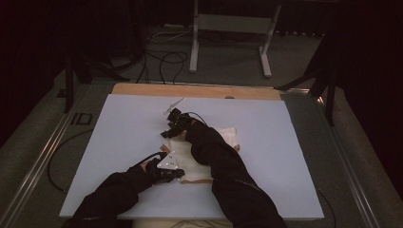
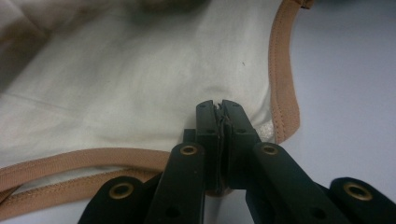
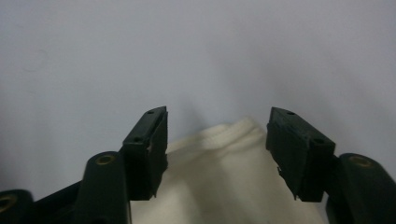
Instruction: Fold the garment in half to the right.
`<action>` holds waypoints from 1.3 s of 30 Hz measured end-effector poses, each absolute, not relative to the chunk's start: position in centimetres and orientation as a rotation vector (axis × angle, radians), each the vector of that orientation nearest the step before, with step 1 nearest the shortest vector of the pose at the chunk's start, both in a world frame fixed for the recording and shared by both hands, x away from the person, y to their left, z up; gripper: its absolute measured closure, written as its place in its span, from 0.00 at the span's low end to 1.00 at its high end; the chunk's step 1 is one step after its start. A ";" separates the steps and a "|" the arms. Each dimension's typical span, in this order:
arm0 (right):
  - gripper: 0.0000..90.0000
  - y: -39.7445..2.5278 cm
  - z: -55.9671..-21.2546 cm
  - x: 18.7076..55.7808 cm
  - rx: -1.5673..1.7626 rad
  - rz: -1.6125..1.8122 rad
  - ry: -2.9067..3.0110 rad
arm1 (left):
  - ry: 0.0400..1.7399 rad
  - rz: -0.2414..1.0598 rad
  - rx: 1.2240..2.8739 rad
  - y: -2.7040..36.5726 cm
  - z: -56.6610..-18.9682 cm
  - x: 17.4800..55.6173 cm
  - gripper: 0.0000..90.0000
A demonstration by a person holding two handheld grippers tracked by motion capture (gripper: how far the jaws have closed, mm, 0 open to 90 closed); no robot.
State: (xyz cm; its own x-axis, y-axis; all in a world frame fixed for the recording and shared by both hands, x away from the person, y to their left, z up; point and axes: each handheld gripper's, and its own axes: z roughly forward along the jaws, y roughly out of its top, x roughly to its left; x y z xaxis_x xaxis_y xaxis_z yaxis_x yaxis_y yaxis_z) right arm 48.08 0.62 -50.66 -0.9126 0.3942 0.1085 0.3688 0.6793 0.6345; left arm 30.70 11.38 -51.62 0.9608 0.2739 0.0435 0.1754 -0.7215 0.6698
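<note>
Where the left gripper (image 2: 218,106) meets the cream garment (image 2: 140,84), its jaws are pressed together on the fabric just inside the tan binding (image 2: 282,79) that edges it. Beyond those jaws the cloth spreads away in soft folds, with the pale sheet bare to the side past the binding. Across the garment, the right gripper (image 3: 217,128) has its jaws spread wide, a rounded cream corner (image 3: 233,135) lying between them without touching either, and plain pale sheet ahead of them. From the high view, the garment (image 1: 223,135) lies flat under the person's dark sleeves, the left gripper (image 1: 164,168) at its near edge and the right gripper (image 1: 175,124) at its far one. Around it the counter's (image 1: 266,156) white sheet is smooth, with a strip of bare wood (image 1: 190,90) at the far edge. Past that, black cables (image 1: 161,59) loop over a grey floor beneath a white frame stand (image 1: 233,28), and dark curtains close off the room.
</note>
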 end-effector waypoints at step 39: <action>1.00 -2.3 -47.9 47.0 0.551 1.049 2.734 | 0.292 0.186 2.388 10.2 -49.5 30.6 0.98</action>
State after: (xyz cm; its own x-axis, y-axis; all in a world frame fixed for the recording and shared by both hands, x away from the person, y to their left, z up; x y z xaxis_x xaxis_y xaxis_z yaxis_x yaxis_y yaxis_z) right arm 47.00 -2.30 -47.85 -0.9189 0.3942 -0.0184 0.2806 0.6855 0.6718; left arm 30.56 10.17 -49.46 0.9641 0.2604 0.0527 0.1577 -0.7204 0.6754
